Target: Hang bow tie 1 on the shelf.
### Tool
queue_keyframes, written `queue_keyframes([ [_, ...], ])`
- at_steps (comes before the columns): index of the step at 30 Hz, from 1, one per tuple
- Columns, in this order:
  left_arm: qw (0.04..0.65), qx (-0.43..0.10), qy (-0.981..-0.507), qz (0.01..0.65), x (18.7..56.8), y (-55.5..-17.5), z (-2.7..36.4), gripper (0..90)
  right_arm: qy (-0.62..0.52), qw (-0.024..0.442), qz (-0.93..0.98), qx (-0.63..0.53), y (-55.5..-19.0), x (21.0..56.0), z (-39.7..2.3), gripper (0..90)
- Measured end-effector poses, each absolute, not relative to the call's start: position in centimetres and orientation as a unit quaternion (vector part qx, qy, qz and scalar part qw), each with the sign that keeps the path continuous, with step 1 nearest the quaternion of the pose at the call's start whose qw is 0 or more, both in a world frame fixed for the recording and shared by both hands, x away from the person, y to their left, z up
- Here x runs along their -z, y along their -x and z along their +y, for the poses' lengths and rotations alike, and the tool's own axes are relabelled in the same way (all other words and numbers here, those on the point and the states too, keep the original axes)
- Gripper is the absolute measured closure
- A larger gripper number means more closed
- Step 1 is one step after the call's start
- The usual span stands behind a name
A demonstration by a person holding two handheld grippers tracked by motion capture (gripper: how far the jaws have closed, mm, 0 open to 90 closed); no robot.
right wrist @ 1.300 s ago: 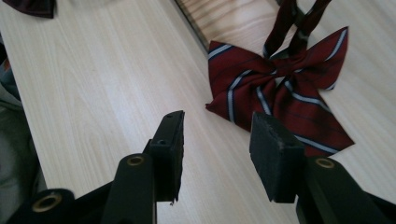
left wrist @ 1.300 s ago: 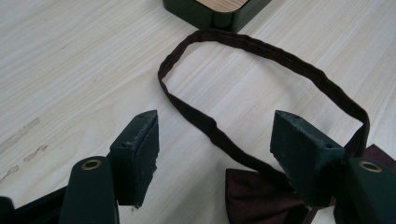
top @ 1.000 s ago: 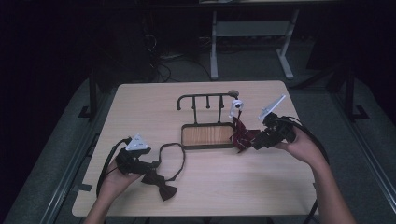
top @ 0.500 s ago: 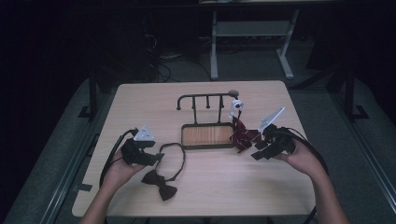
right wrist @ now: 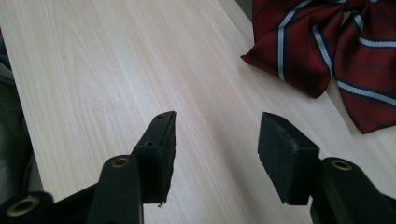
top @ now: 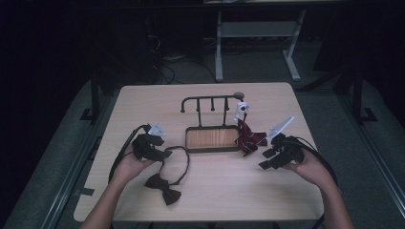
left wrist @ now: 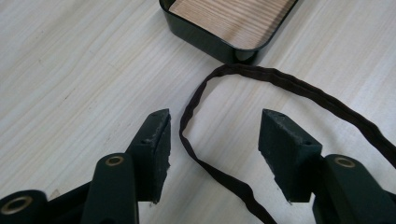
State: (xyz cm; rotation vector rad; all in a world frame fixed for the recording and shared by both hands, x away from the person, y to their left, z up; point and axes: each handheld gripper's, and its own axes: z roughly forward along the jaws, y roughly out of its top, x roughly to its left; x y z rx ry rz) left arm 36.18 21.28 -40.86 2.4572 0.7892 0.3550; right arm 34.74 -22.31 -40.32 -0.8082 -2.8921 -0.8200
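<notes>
The black bow tie lies on the table near its front edge in the high view I'm watching, its strap looping up toward the wooden tray of the small rack. My left gripper sits just left of that loop. A red striped bow tie rests against the tray's right end, with my right gripper just to its right.

In the left gripper view, the strap curves between my open jaws, which have just been closing; neither pad touches it.

In the right gripper view, my jaws have just been opening over bare table and hold nothing; the striped tie lies ahead to the right.
</notes>
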Motion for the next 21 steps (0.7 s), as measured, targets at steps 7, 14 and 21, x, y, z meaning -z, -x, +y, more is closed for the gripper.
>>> queue_keyframes([
  [7, 0.238, -0.114, -0.917, 0.298, 42.0, -37.3, 20.7, 51.2, 0.262, 0.017, -0.927, 0.268, -34.2, 40.8, -22.7, 46.1],
  [14, 0.226, -0.112, -0.919, 0.304, 42.5, -38.3, 20.5, 57.5, 0.266, 0.019, -0.924, 0.273, -33.7, 41.1, -23.2, 45.7],
  [21, 0.22, -0.106, -0.921, 0.304, 42.9, -39.1, 20.2, 64.3, 0.268, 0.02, -0.924, 0.273, -33.6, 41.3, -23.2, 45.2],
])
